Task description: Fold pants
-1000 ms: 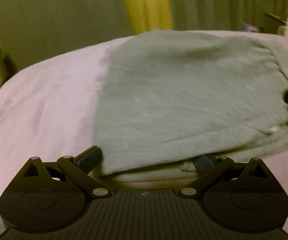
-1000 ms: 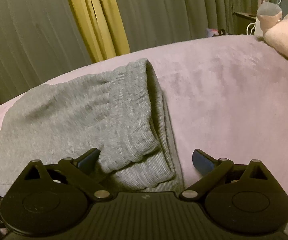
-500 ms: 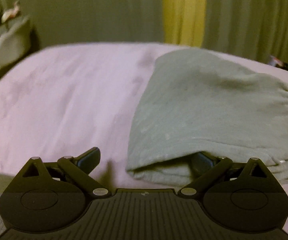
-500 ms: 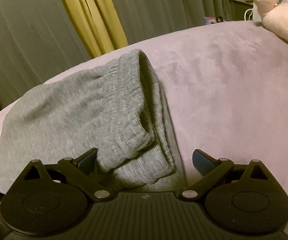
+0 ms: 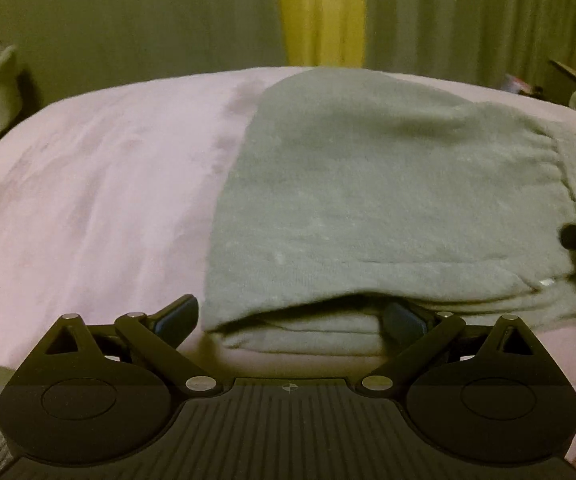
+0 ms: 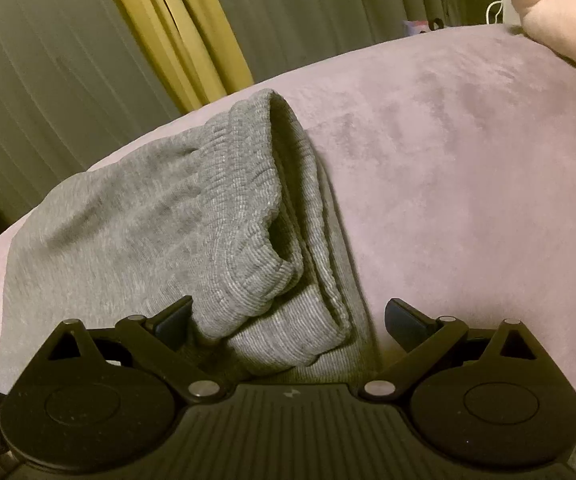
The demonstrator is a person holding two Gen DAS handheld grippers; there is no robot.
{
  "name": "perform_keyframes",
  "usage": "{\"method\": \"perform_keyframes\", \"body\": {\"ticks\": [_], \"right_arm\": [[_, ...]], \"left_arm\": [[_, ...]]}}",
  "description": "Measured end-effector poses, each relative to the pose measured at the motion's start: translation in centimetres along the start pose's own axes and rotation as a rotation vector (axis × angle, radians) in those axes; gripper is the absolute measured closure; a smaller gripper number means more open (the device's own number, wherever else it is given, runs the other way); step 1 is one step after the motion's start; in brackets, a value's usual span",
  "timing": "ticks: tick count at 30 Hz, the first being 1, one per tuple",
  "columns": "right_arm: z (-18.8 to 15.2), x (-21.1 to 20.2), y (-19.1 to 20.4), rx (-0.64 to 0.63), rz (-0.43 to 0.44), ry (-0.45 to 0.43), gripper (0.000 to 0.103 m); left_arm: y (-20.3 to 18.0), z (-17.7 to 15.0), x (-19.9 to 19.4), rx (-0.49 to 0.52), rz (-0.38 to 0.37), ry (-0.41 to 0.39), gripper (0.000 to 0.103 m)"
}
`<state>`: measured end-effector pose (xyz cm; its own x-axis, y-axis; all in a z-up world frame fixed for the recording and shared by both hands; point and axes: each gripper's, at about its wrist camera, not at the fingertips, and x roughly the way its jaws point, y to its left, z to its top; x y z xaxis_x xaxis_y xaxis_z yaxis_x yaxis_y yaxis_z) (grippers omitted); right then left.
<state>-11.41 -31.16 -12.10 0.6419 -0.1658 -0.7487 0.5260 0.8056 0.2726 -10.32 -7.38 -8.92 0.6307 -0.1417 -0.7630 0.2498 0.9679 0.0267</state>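
While both hand-held grippers gape wide, folded pants between fingers — ungripped

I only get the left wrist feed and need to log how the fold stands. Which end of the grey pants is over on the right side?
Observer: The right wrist view shows the ribbed elastic end of the pants, stacked in several layers on the purple blanket.
Operator: Is the right gripper clamped on it?
Observer: No. The right gripper is open, its jaws wide apart, with the ribbed layers lying between them.
Operator: My left gripper looks open too; anything beyond the pants on that side?
Observer: Yes, the left gripper is open. On the right, a pale pink plush thing sits at the blanket's far edge, outside your view.
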Motion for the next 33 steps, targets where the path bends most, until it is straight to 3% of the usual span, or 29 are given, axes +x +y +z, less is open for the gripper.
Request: {"method": "perform_keyframes", "body": {"ticks": [3, 7, 12, 16, 21, 24, 31, 33], "right_arm": [[0.0, 0.0, 0.1, -0.004, -0.003, 0.0, 0.004], [0.0, 0.0, 0.0, 0.002, 0.0, 0.001, 0.004], [0.1, 0.4, -0.2, 0.018, 0.011, 0.014, 0.004], [0.1, 0.7, 0.1, 0.002, 0.003, 0.011, 0.004], [-0.1, 0.6, 0.1, 0.003, 0.003, 0.01, 0.004], [0.0, 0.6, 0.1, 0.002, 0.003, 0.01, 0.004], [0.5, 0.1, 0.5, -0.009, 0.0, 0.025, 0.004], [0.7, -0.9, 0.9, -0.042, -0.017, -0.013, 0.004]], "left_arm": [[0.7, 0.2, -0.3, -0.051, 0.059, -0.004, 0.002], [2.0, 0.5, -2.3, -0.113, 0.016, -0.016, 0.002], [2.5, 2.1, -5.3, -0.063, 0.035, -0.128, 0.002], [3.1, 4.4, -3.9, -0.073, 0.026, -0.155, 0.002], [2.9, 4.1, 0.1, -0.059, 0.009, -0.061, 0.002], [2.5, 3.0, 2.7, -0.051, -0.016, 0.103, 0.002], [4.6, 2.7, 2.8, -0.195, -0.082, 0.144, 0.002], [4.8, 2.7, 2.4, -0.204, -0.082, 0.12, 0.002]]}}
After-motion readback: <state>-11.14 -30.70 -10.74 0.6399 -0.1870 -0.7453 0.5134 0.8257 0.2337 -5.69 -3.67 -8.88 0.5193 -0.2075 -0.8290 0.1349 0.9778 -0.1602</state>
